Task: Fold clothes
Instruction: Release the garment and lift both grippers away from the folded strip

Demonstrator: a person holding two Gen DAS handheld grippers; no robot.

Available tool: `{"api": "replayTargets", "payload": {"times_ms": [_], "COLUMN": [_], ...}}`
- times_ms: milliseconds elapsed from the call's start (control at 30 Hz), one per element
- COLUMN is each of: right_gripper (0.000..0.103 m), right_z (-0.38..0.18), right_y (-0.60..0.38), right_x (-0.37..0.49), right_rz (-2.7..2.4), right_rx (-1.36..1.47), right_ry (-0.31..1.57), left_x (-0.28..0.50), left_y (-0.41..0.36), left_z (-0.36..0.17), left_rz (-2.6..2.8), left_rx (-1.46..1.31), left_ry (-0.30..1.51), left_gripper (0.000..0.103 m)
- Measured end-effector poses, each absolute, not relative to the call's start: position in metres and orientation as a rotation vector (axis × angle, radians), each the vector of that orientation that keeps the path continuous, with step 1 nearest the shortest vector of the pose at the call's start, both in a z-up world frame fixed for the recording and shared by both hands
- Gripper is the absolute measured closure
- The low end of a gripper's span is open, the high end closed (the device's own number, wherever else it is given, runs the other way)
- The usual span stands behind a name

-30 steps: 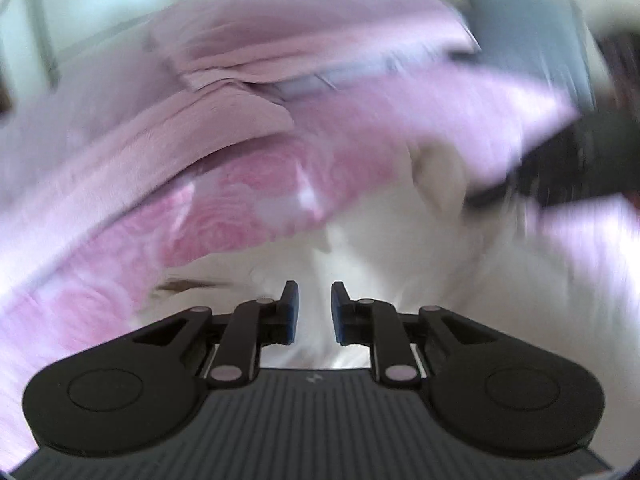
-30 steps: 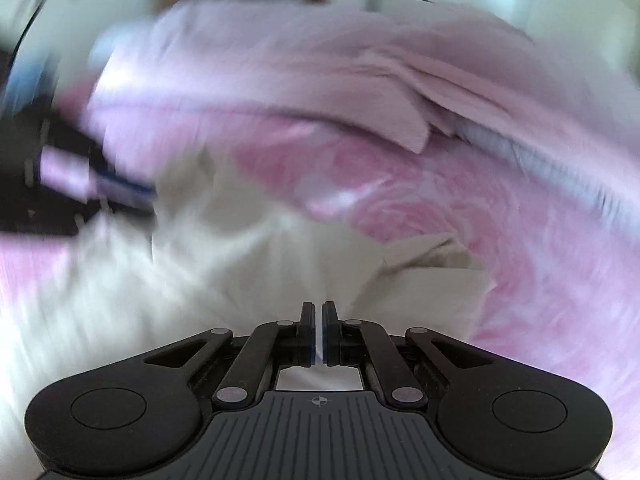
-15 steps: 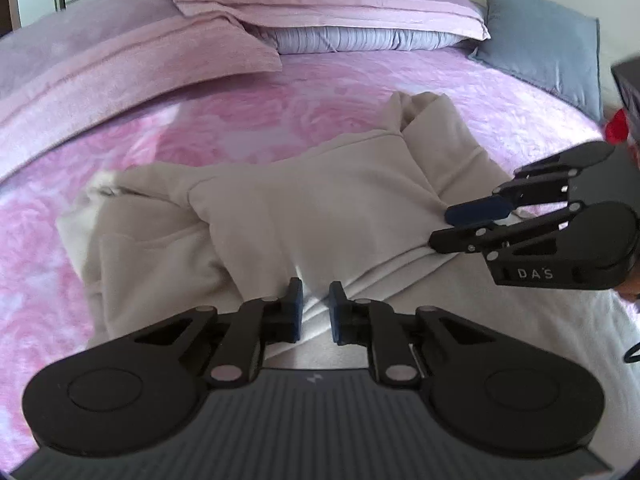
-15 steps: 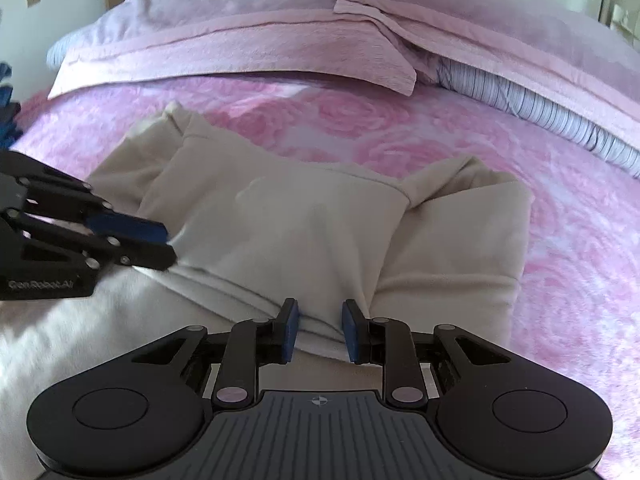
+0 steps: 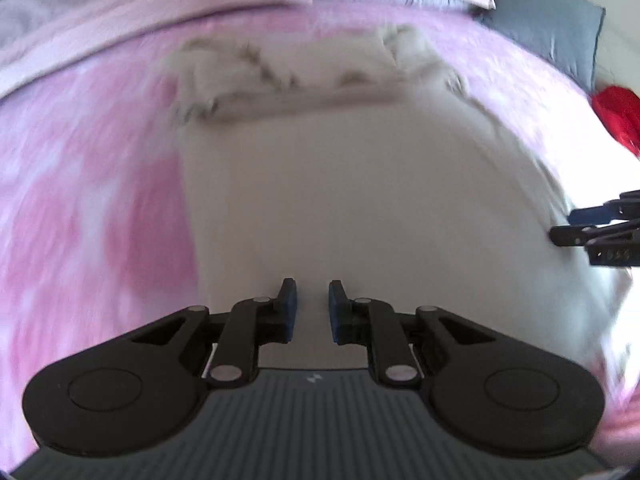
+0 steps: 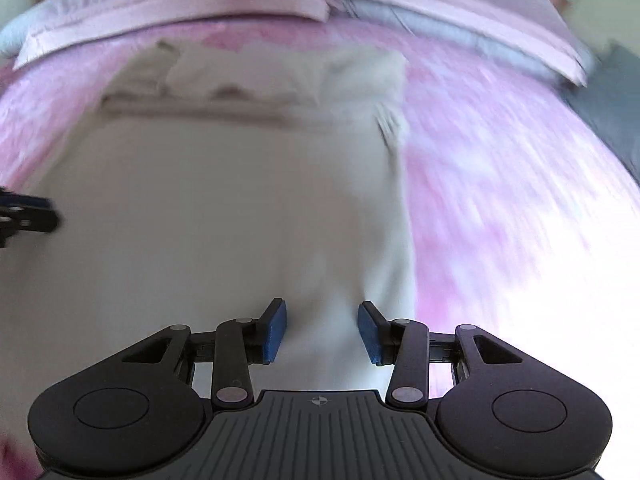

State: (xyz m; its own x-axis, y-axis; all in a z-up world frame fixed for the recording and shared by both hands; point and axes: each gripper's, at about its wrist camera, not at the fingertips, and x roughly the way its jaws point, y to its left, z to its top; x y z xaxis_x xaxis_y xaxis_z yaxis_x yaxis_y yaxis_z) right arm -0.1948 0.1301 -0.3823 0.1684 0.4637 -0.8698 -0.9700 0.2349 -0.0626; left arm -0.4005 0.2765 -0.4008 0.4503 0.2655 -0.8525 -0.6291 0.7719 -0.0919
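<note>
Nearest, the left gripper [image 5: 311,307] hangs over the near part of the beige garment [image 5: 360,184], its blue pads set a narrow gap apart with nothing pinched between them; pale cloth shows through the gap. The right gripper [image 6: 322,330] hangs likewise over the same garment [image 6: 224,216], close to its right-hand edge. Its jaws have just been opening and now stand clearly apart, the cloth lying below and between them but not pressed by either pad. Each gripper's fingertips also enter the other's view at the frame edge: the right gripper [image 5: 596,228] at the right of the left wrist view, the left gripper [image 6: 28,216] at the left of the right wrist view, both over the garment.

The garment lies spread flat on the bed, on a pink rose-patterned bedspread [image 5: 88,216]; its near portion is smooth, its far end bunched into folds, though motion blur hides detail there. Beyond it, pink pillows [image 6: 180,4] lie across the head of the bed. A grey cushion [image 5: 548,24] rests at the far right, and below it a red object [image 5: 618,114] sits at the bed's right edge, too blurred to identify.
</note>
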Motion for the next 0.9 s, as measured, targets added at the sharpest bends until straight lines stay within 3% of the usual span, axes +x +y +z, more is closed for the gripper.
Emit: {"api": "replayTargets", "payload": {"times_ms": [200,300,567,633,700,900], "right_gripper": [0.056,0.056,0.055,0.05,0.043,0.042], "right_z": [-0.364,-0.345,-0.215,-0.188,-0.166,-0.136], "right_y": [0.075,0.072,0.099,0.105,0.106,0.084], "right_x": [-0.194,-0.195,-0.192,-0.191,-0.195,-0.209], "right_rz": [0.961,0.902,1.064,1.106,1.148,1.235], "right_rx": [-0.775,-0.75,-0.416,-0.41,-0.424,-0.472], "right_ry": [1.206,1.319,1.11,1.064,1.022,0.97], "left_x": [-0.438,-0.44,-0.41,-0.404,-0.399,-0.394], "left_y": [0.249,0.262,0.286,0.28,0.27,0.218], "left_z": [-0.371,-0.334,-0.206,-0.183,-0.163,-0.136], "left_rz": [0.509,0.563,0.739,0.79,0.832,0.896], "left_rx": [-0.557,-0.666,-0.606,-0.569,-0.525,-0.454], "left_ry": [1.177,1.109,0.904,0.892,0.892,0.902], "left_gripper": [0.089,0.086,0.077,0.076,0.075,0.071]}}
